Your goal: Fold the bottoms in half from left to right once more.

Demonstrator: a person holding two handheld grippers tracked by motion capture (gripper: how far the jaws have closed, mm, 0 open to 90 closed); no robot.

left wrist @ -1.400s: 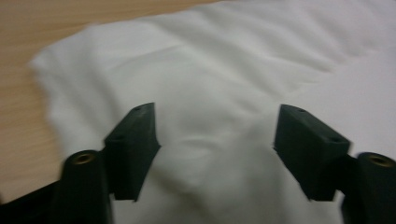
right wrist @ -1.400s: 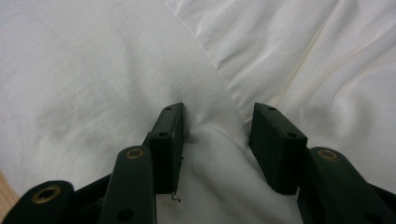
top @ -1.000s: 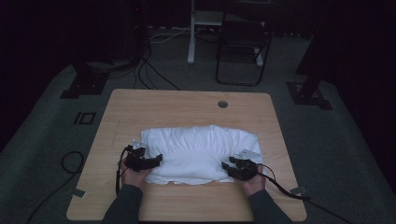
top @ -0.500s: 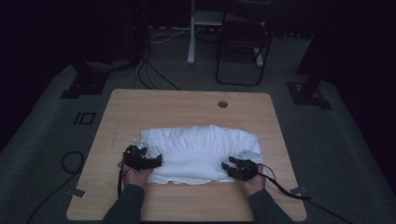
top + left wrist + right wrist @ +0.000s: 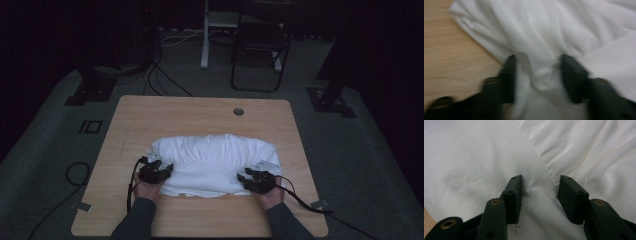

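Note:
A crumpled white cloth (image 5: 215, 160) lies across the middle of the wooden table (image 5: 200, 110). My left gripper (image 5: 167, 169) is at the cloth's near left corner. Its jaws have just been closing, and in the left gripper view (image 5: 536, 60) a bunched fold of cloth (image 5: 549, 30) fills the gap between the pads. My right gripper (image 5: 241, 177) rests on the near right part of the cloth. In the right gripper view (image 5: 540, 178) a raised ridge of cloth (image 5: 474, 157) sits pinched between its jaws.
A round cable hole (image 5: 238, 111) sits near the table's far edge. Cables trail from both grippers over the near edge. A chair (image 5: 260, 55) and stand feet (image 5: 90, 90) are on the floor beyond the table.

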